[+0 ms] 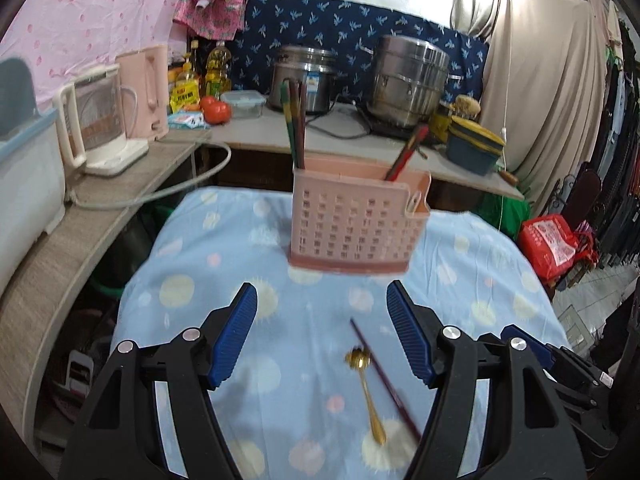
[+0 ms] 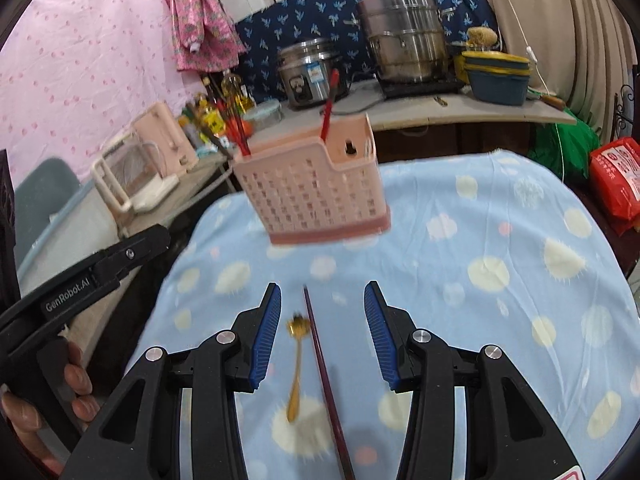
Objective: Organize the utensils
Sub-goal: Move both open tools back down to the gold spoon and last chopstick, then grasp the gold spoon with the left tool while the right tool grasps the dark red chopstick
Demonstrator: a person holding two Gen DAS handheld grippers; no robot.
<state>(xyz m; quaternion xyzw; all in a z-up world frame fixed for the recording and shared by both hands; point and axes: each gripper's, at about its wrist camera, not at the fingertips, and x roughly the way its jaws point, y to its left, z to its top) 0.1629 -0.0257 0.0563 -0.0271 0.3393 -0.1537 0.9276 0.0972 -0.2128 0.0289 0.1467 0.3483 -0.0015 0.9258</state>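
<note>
Our left gripper point(image 1: 322, 300) stands wide, with nothing between its blue pads point(image 1: 234, 332); it hangs above the cloth and touches nothing. Our right gripper point(image 2: 320, 300) is narrower but also empty, its jaws apart over the table. In the right wrist view we see the left gripper's black body at the left edge, held by a hand point(image 2: 48, 404) whose fingers wrap the handle.

Just below and between the jaws of both grippers lie two utensils on the blue dotted tablecloth point(image 2: 480, 240). The gold spoon point(image 1: 366, 392) lies with its bowl toward the far side. The dark chopstick point(image 1: 384, 376) lies just beside it, on the right of the spoon, almost parallel; whether they touch we cannot tell, because of blur.

Further away on the same cloth stands the pink utensil basket point(image 1: 356, 224), upright, with small holes in its wall. Several chopsticks point(image 1: 295, 120) stand in its left compartment, and more lean in the right one.

Behind the table there is a counter point(image 1: 256, 132) with two steel pots point(image 1: 408, 80), a tomato point(image 1: 216, 110), oil bottles point(image 1: 218, 68) and two kettles point(image 1: 104, 116).
</note>
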